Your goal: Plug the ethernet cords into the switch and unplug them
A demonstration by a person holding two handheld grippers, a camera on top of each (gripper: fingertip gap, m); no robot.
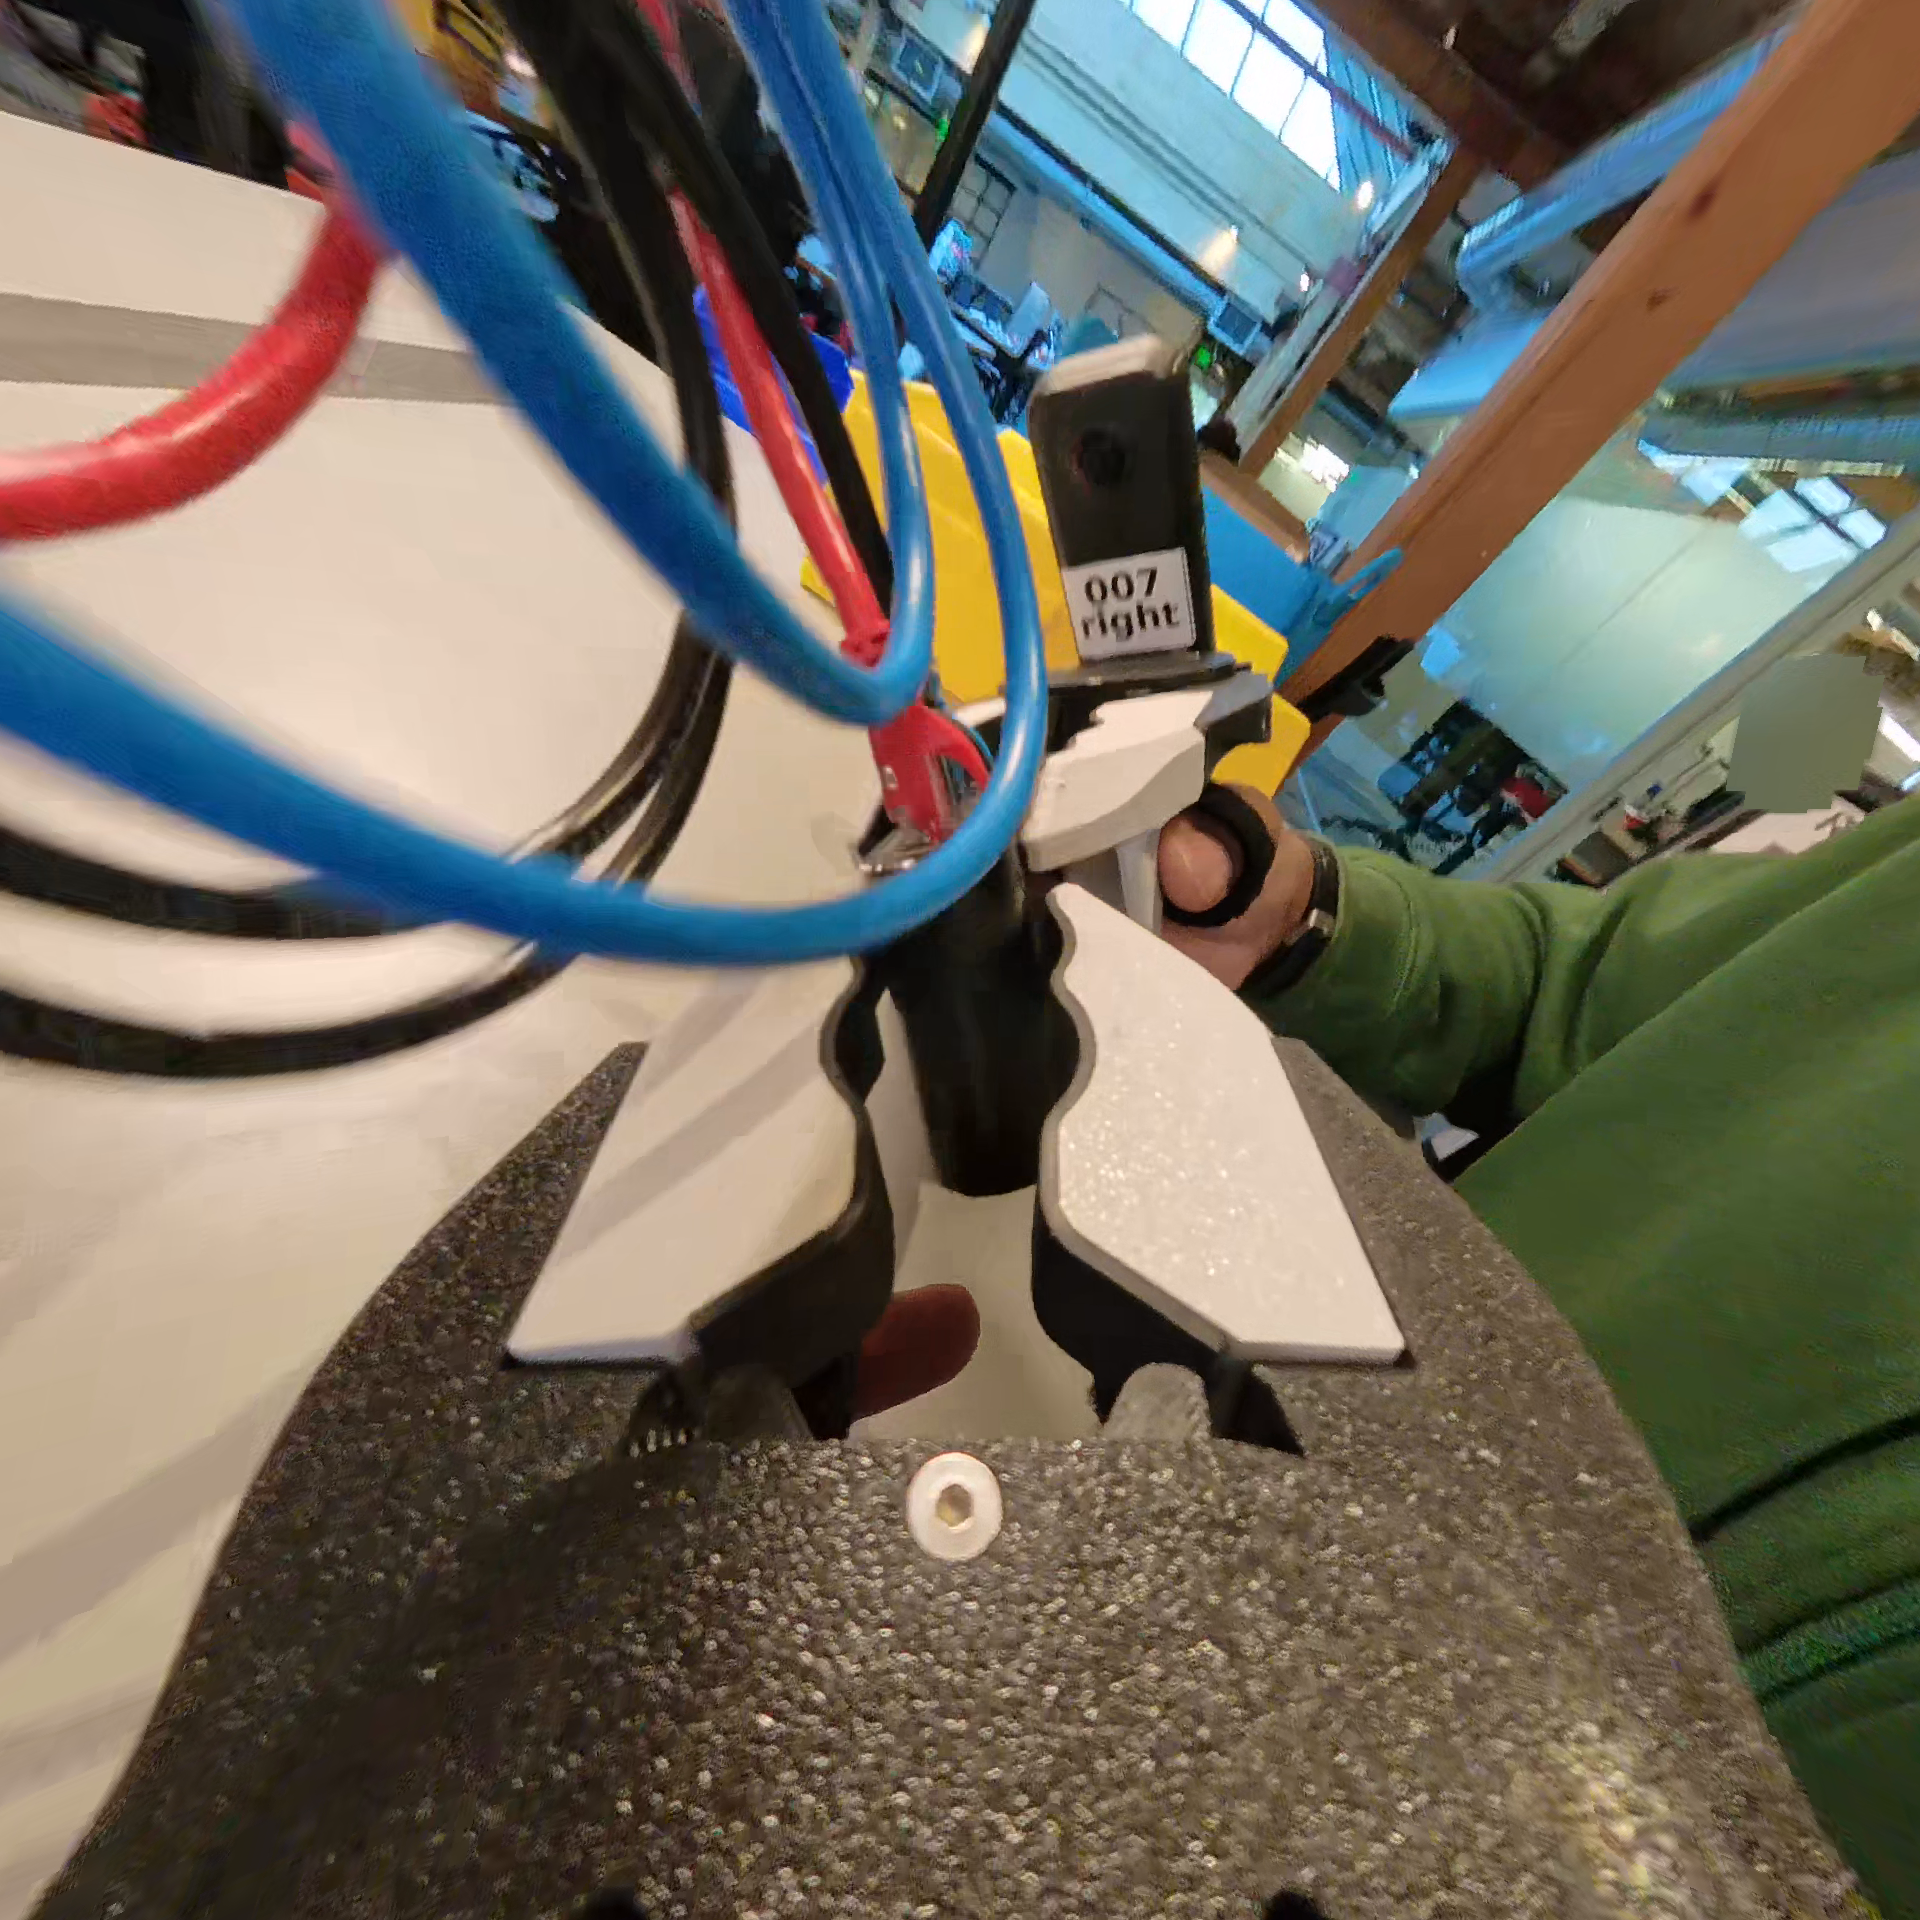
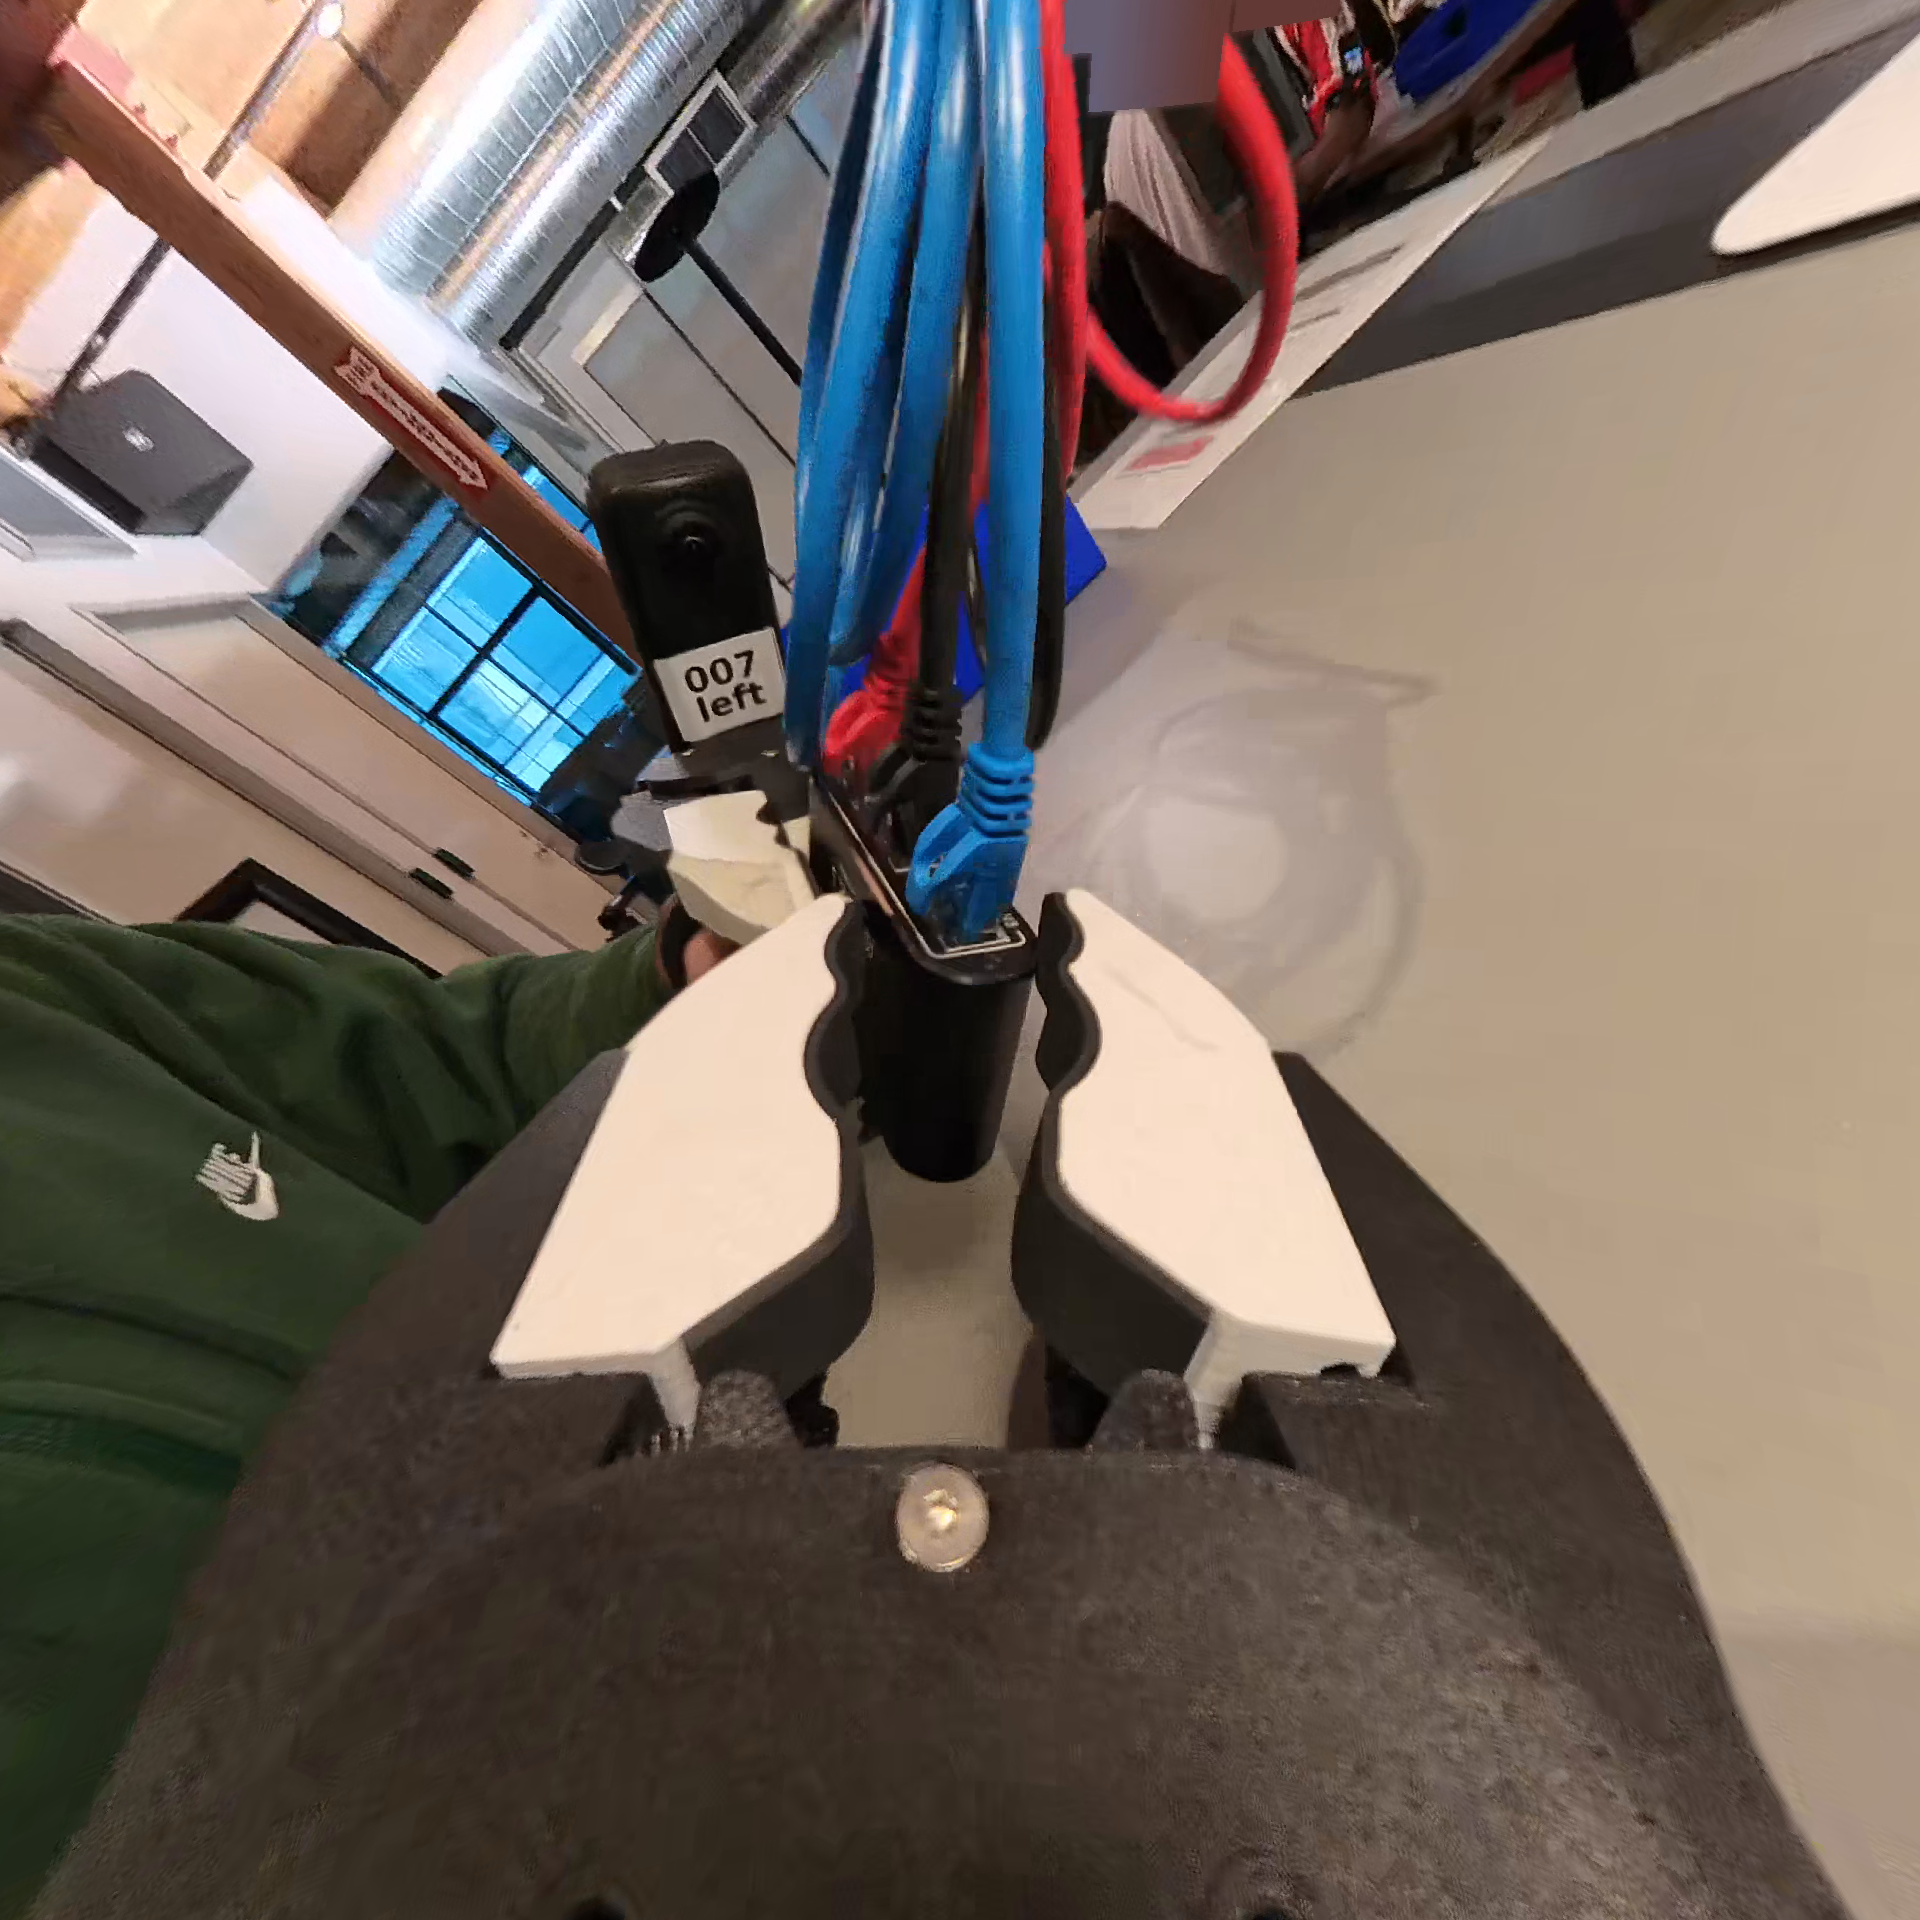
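The black switch (image 1: pixel 971 1081) is held between both grippers, one at each end. My left gripper (image 1: pixel 961 956) is shut on one end. My right gripper (image 2: pixel 948 920) is shut on the other end (image 2: pixel 940 1060); it also shows in the left wrist view (image 1: pixel 1101 790). A blue cord's plug (image 2: pixel 977 831) sits in the port nearest my right gripper. A red plug (image 2: pixel 862 717) and a black plug (image 2: pixel 935 717) sit in ports farther along. The red plug (image 1: pixel 914 769) shows in the left wrist view among looping blue (image 1: pixel 582 416) and black (image 1: pixel 686 675) cords.
A white table (image 1: pixel 312 675) lies to the left, with a yellow bin (image 1: pixel 935 468) behind the cords. A wooden post (image 1: pixel 1558 416) stands at the right. A person's green sleeve (image 1: pixel 1558 987) is close by. A grey tabletop (image 2: pixel 1558 727) and a blue block (image 2: pixel 1081 561) show in the right wrist view. The grippers are tip to tip, or close to it.
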